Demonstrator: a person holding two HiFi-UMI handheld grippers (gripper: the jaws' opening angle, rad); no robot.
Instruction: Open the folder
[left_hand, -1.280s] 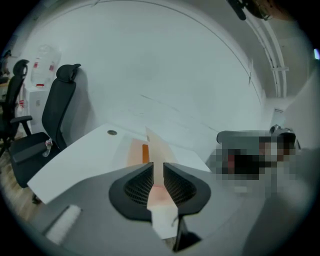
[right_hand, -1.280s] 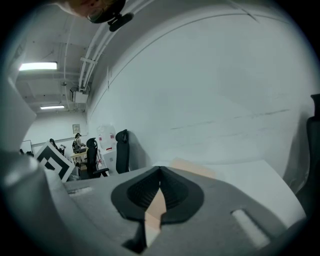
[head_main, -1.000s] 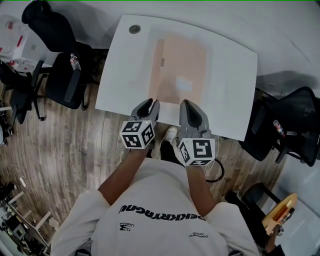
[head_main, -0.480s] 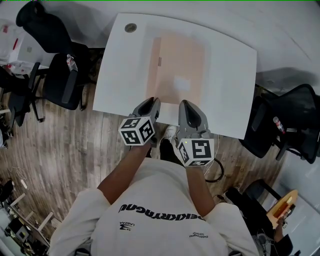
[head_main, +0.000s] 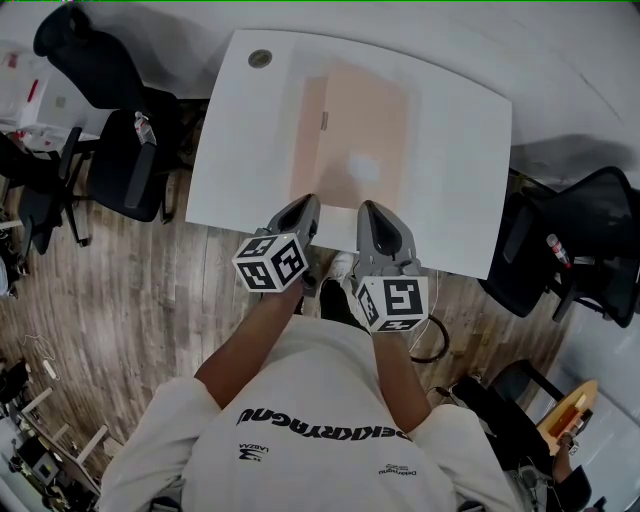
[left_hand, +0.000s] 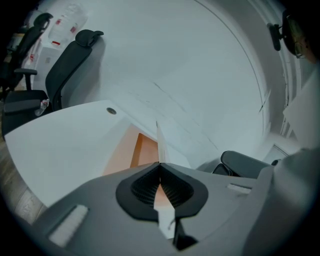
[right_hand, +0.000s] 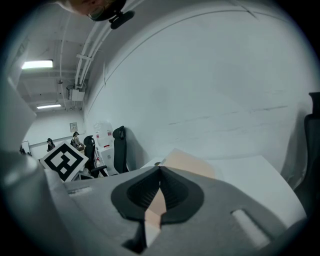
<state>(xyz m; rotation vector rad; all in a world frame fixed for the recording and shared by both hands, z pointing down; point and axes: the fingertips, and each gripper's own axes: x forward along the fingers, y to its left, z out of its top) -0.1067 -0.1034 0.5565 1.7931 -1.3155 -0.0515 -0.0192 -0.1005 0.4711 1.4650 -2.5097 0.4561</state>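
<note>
**Left gripper nipping folder edge, right gripper clenched beside it**

I'm standing at the white desk, which is filling the upper ctr of the head view. The folder, pale orange, is lying flat on it, running lengthwise away from me. It's showing a small white label on its lower half & a darker strip along its left side. Its near edge is sitting close to the desk's near edge, right at both gripper tips.

I'm holding the left gripper at the folder's lower left corner, w/ its marker cube tilting toward the lower left of the frame. Its jaws have just been closing. In the left gripper view they're meeting at the tip, & a thin pale sheet edge of the folder is running straight up out of that meeting line. So I'm nipping that edge btwn the pads. Orange folder surface is showing just left of the sheet.

I'm holding the right gripper just beside the left one, at the folder's near edge toward ctr-right, its own marker cube facing up. In the right gripper view its jaws are pressing fully together. The folder is showing just past the tip there, but I can't tell whether the tip is touching it.

A round grey cap is sitting in the desk's upper left corner. Black office chairs are standing at the left & right edges of the frame on the wood floor.
</note>
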